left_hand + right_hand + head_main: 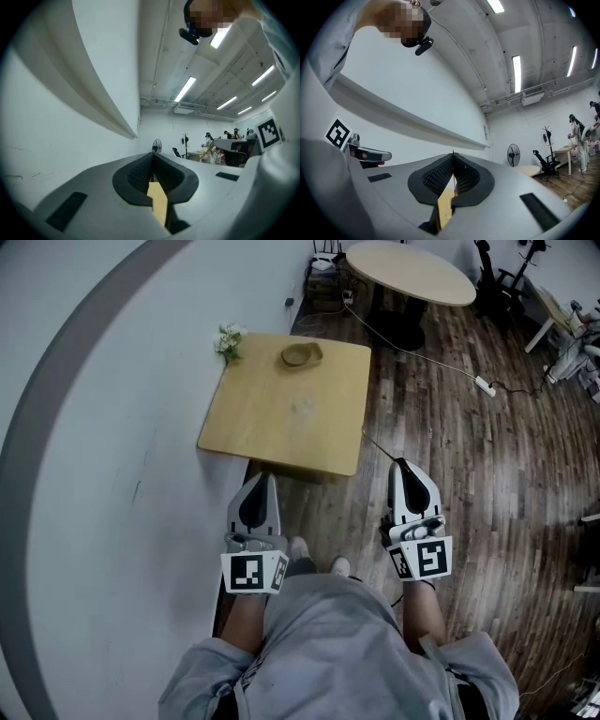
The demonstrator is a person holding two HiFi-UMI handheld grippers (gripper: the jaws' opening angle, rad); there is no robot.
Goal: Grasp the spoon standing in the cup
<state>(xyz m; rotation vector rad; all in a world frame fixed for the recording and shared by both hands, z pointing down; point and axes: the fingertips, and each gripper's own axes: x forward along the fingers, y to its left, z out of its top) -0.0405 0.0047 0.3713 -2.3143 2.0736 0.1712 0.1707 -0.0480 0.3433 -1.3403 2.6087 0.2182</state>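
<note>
Head view, looking steeply down. A square wooden desk [281,418] stands against a white wall [84,427] on a dark plank floor [469,465]. A brown cup [302,354] sits close to the desk's far edge, right of that edge's middle. The spoon cannot be made out at this size. A sprig of flowers [229,339] lies at the far left corner. The rest of the desk top is bare wood.

The left claw [266,478] points at the near edge of the desk, toward its left half, well apart from the cup. The right claw [402,465] is over the floor, just off the near right corner. Each carries a marker cube [253,573], held close to the person's body.

Left gripper view: the left claw [152,157] has its jaws pressed together with nothing between them. It looks along the wall toward a fan [156,146] and distant people.

Right gripper view: the right claw [453,157] likewise has its jaws together and empty.

Beyond the desk, a round table [412,273] stands on the floor. A power strip [484,384] lies to its right.
</note>
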